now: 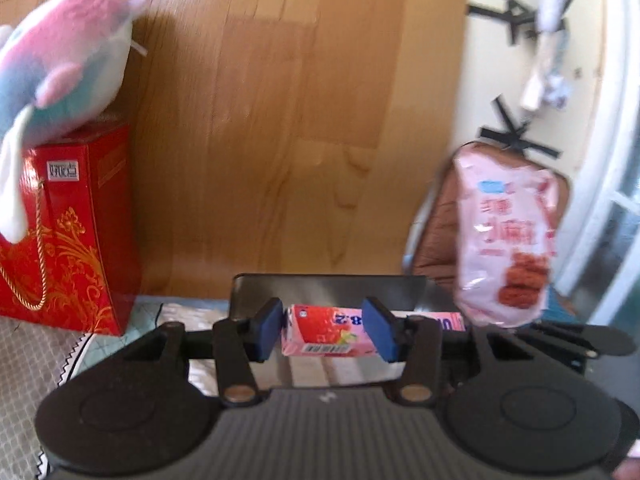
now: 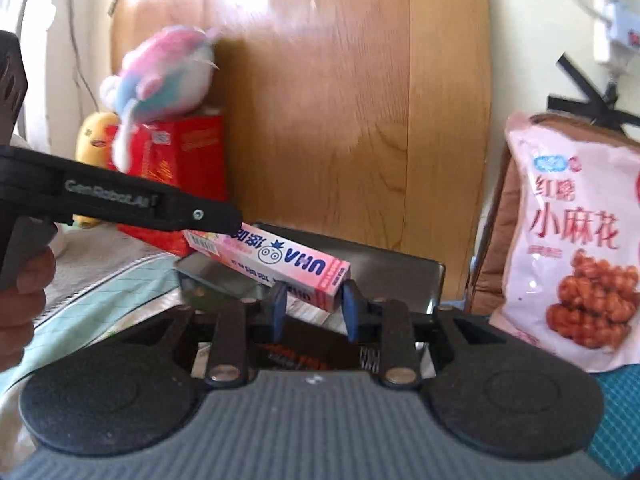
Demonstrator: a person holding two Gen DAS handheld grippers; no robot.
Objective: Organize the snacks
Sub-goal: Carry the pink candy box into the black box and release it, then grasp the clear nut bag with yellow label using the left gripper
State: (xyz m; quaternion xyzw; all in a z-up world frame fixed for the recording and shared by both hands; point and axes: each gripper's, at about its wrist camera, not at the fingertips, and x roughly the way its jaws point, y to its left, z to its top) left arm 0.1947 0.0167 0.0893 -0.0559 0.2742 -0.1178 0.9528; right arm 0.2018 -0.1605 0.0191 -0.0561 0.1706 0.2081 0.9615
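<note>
A long pink candy box (image 2: pixel 276 266) with a strawberry picture on its end (image 1: pixel 324 330) hangs in the air, held at both ends. My left gripper (image 1: pixel 326 330) is shut on its strawberry end. My right gripper (image 2: pixel 314 306) is shut on its other end. The left gripper's arm (image 2: pixel 120 200) reaches in from the left in the right wrist view. Below the box lies a dark metal tray (image 2: pixel 392 276), also in the left wrist view (image 1: pixel 328 286). A pink bag of fried twists (image 2: pixel 576 248) stands at the right, also in the left wrist view (image 1: pixel 504 240).
A red gift box (image 1: pixel 68 232) with a pink and blue plush toy (image 1: pixel 60 60) on top stands at the left. A wooden board (image 1: pixel 280 120) rises behind. A brown cushion (image 2: pixel 500 216) is behind the bag. A yellow plush (image 2: pixel 94 140) sits far left. Bedding (image 2: pixel 100 280) lies underneath.
</note>
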